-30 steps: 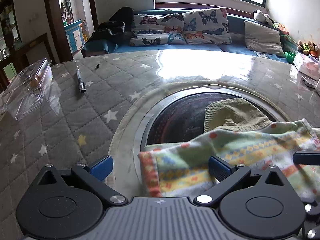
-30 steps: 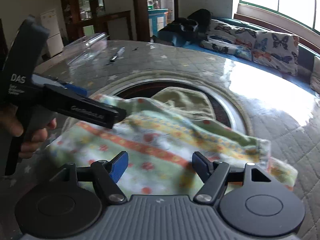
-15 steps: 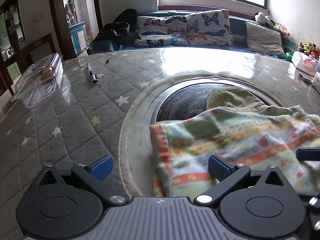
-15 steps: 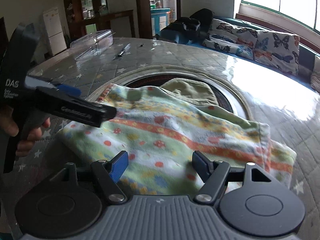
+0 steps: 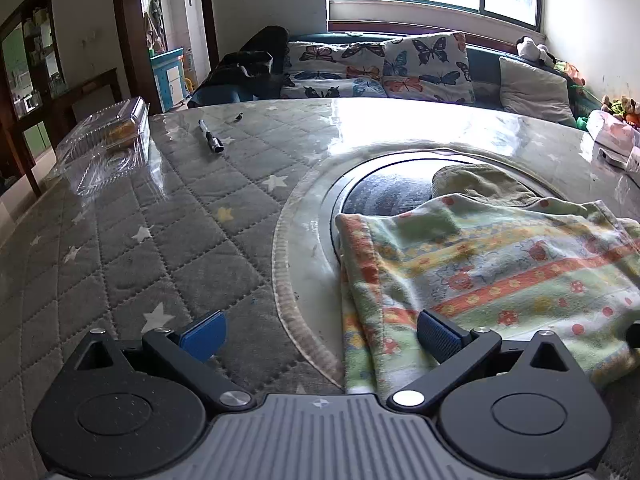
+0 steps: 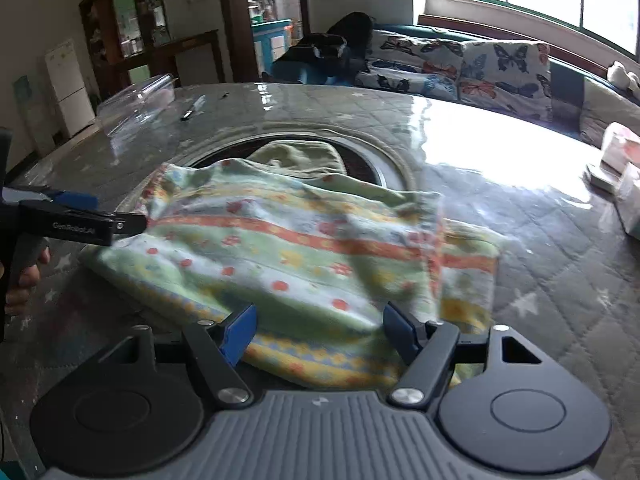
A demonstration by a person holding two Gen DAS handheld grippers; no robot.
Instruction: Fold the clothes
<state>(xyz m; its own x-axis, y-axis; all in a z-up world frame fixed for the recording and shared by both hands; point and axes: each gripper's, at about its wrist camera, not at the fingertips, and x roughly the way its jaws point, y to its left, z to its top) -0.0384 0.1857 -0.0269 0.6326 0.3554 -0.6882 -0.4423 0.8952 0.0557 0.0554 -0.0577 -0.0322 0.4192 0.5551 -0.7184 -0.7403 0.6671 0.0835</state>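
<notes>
Over the round inset [image 5: 320,216] of the table we have the patterned garment [image 5: 500,264] lying partly folded, both the left gripper [image 5: 320,332] and right gripper [image 6: 318,332] spread and empty, so we judge the next fold calls for pinching an edge

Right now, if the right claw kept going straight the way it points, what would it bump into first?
Most likely the striped, flower-patterned green cloth: it lies directly ahead of the open right claw, between the fingers. Depth is hard to judge.
</notes>
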